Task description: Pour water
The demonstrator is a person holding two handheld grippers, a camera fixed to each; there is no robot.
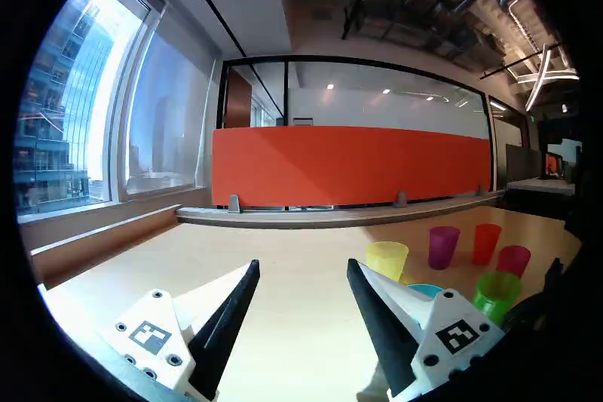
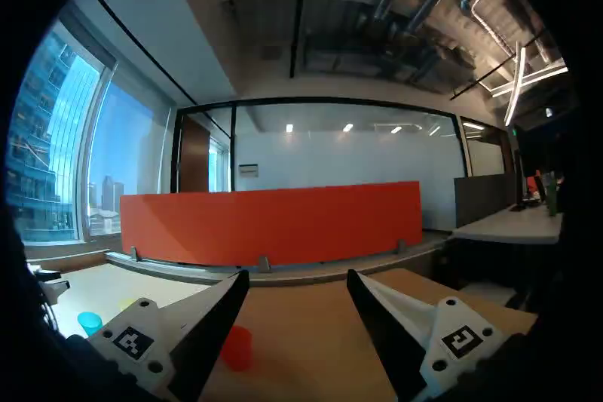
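**Both jaws wide, nothing held; cups stand on desk**

Left gripper view: left gripper (image 1: 301,266) hangs low over the wooden desk (image 1: 301,240), jaws wide apart w/ nothing btw them. A cluster of plastic cups stands upright on the desk to the right of the jaws, apart from them. The yellow cup (image 1: 387,259) is nearest the right finger; purple cup (image 1: 443,246) and orange cup (image 1: 486,242) stand farther back; pink cup (image 1: 513,259) is just right of those; green cup (image 1: 497,295) is nearer the camera; teal cup (image 1: 424,290) is partly hidden behind the right finger. What the cups hold can't be told. An orange partition (image 1: 347,164) runs along the desk's far edge, glass wall above it; big windows (image 1: 83,123) at left.

Right gripper view: right gripper (image 2: 296,277) hovers above the desk, jaws likewise wide, gripping nothing. A red cup (image 2: 240,349) stands upright low in view, just beside the left finger and partly behind it; can't tell if they touch. Well off to the left a blue-green cup (image 2: 89,322) sits on a paler stretch of desk; a yellow patch near it is too small to make out. The orange partition crosses the middle; a second worktop (image 2: 520,225) at right.
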